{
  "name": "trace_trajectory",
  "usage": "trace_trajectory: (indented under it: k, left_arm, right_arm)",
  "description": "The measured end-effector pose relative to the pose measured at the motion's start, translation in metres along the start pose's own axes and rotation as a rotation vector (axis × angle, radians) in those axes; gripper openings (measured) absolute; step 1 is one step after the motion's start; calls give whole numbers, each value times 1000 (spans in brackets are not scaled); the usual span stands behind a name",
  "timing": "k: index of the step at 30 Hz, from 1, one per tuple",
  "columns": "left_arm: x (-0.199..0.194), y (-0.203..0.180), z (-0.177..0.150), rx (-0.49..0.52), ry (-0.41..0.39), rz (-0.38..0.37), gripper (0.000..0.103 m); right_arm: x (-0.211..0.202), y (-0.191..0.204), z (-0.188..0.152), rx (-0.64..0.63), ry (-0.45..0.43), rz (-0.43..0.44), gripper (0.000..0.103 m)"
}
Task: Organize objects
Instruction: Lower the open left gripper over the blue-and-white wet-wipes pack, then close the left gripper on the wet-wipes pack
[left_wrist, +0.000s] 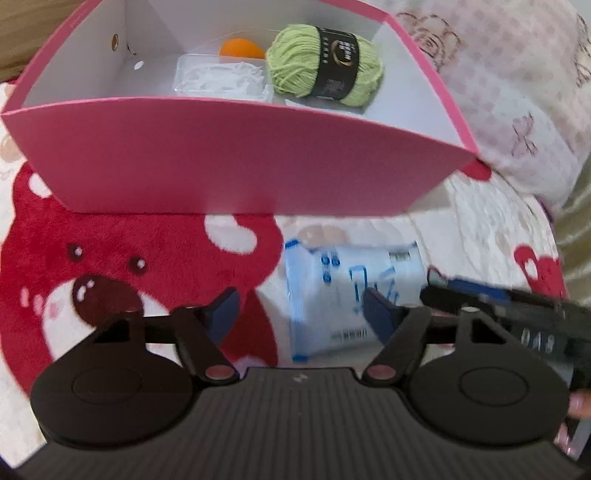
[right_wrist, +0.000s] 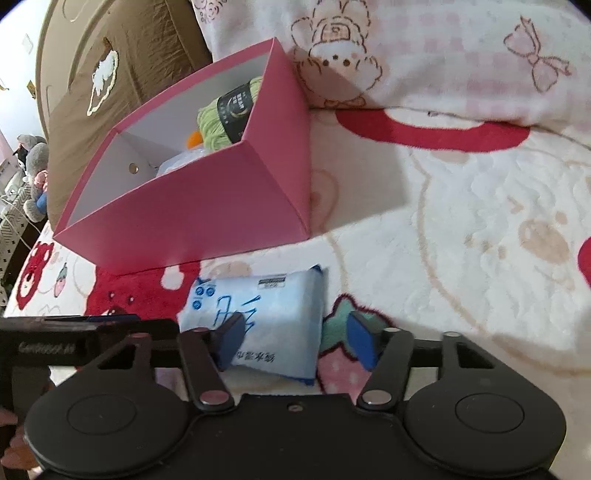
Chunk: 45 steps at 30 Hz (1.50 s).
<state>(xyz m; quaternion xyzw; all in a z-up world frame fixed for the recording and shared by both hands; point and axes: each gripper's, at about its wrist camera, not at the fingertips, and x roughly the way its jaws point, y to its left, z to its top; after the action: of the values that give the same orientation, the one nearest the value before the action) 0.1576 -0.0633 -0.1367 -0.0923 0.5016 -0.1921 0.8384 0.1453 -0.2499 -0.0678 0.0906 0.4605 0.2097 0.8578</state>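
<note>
- Counts: one pink box (left_wrist: 236, 162) holding one green yarn ball (left_wrist: 325, 64), one orange ball (left_wrist: 242, 48), one clear tub (left_wrist: 221, 77); one wipes pack (right_wrist: 258, 325) lies before it.
- Your left gripper (left_wrist: 299, 314) and right gripper (right_wrist: 295, 339) stand apart, clamping nothing.
- Only your right view shows plush toys (right_wrist: 33, 162).

From my remote seat I could read little. The left gripper (right_wrist: 48, 343) bore pale lettering, "GenRobot.AI". The wet-wipes pack (right_wrist: 258, 317) carried large blue Chinese characters and a barcode label, too blurred for me. The green yarn skein (left_wrist: 325, 64) had a black band; its print stayed illegible.
</note>
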Motion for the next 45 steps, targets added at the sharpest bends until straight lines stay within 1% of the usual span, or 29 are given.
trace_trajectory:
  k: [3, 8, 12, 19, 20, 22, 24, 26, 29, 40, 42, 45]
  left_arm:
    - [13, -4, -2, 6, 14, 23, 54]
    - [15, -10, -13, 49, -3, 49, 53]
    - [17, -7, -15, 42, 4, 46, 53]
    - [18, -3, -12, 24, 9, 33, 53]
    - [18, -2, -12, 21, 6, 27, 53]
    - [20, 2, -13, -7, -7, -4, 48]
    - [20, 6, -14, -30, -6, -48, 34]
    - [20, 4, -14, -34, 2, -72, 33]
    - [20, -2, -17, -5, -5, -67, 33]
    - [23, -1, -16, -12, 2, -105, 31]
    - [23, -5, -16, 28, -3, -104, 29]
    - [20, -7, -16, 25, 3, -113, 28]
  right_arm:
    - [6, 3, 0, -29, 12, -14, 56]
    - [16, 11, -4, -82, 37, -34, 53]
    - [19, 12, -9, -84, 43, -39, 52]
    - [22, 20, -12, -137, 54, -47, 51]
    - [22, 20, -12, -137, 53, -47, 51]
    - [23, 20, -12, -136, 54, -49, 51]
    - [23, 21, -11, -143, 56, -53, 51]
    - [23, 22, -11, -142, 58, -56, 52]
    - [24, 21, -11, -135, 59, -53, 52]
    - [24, 24, -15, -138, 48, -47, 54]
    - [24, 24, -16, -142, 41, -39, 54]
    - [21, 24, -18, -159, 36, -32, 54]
